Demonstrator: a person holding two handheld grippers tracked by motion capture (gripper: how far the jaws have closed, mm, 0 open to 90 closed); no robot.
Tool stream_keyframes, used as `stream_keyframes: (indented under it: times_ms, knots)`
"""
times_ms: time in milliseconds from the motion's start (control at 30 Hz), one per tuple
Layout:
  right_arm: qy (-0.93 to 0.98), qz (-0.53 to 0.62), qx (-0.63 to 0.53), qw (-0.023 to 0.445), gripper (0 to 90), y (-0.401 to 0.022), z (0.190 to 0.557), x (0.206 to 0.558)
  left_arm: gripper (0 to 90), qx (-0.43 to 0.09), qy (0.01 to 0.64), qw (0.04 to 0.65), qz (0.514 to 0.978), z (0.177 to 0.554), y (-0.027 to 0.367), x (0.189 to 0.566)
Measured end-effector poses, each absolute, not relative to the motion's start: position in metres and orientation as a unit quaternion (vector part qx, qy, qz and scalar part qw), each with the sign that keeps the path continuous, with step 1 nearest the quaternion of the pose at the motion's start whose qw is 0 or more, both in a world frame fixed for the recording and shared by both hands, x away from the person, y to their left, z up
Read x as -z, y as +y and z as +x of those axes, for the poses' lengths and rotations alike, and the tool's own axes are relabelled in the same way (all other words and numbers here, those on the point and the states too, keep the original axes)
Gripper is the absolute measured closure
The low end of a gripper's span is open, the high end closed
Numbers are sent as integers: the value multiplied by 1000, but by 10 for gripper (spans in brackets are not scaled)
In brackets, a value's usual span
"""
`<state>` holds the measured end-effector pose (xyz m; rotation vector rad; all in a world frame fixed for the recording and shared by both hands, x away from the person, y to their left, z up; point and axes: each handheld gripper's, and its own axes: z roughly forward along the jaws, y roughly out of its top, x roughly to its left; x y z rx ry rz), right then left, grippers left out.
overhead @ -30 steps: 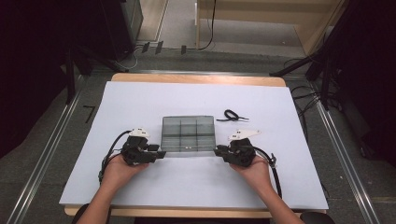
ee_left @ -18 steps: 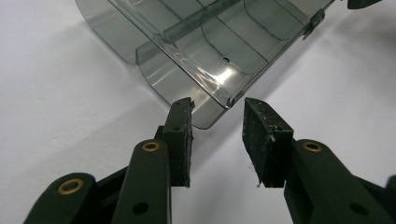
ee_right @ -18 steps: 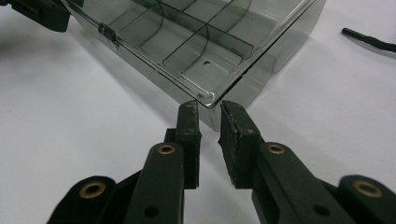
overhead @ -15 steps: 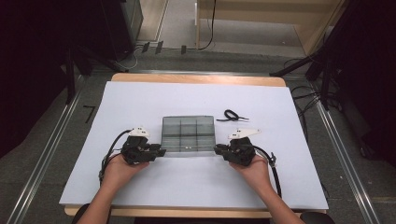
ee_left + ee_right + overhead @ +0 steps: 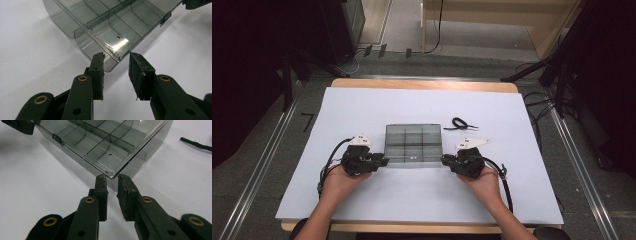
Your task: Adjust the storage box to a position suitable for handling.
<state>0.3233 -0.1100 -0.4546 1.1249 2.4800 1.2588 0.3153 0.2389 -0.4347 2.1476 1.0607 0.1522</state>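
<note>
A clear grey compartment box (image 5: pixel 413 142) with a shut lid lies in the middle of the white table. My left gripper (image 5: pixel 384 161) is at its near left corner, my right gripper (image 5: pixel 444 160) at its near right corner. In the left gripper view the box (image 5: pixel 110 22) has its corner between the tips of the left gripper (image 5: pixel 115 56), which is shut on it with a wide gap. In the right gripper view the right gripper (image 5: pixel 111 178) pinches the lid corner of the box (image 5: pixel 105 137) between its tips.
A black looped cord (image 5: pixel 459 123) lies just right of the box's far corner and shows too in the right gripper view (image 5: pixel 196 144). The white sheet (image 5: pixel 362 110) covers the table, with dark floor, rails and cables around it.
</note>
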Motion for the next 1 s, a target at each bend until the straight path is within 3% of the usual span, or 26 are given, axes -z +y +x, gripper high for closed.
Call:
stream_keyframes:
  times_ms: [567,1000]
  knots:
    - [817,371,-434,76,785,-109,323,449,654,-72,407,377,829,315,236,429]
    - [819,365,-434,86,719,-103,329,441,558,-75,415,383,822,320,231,424]
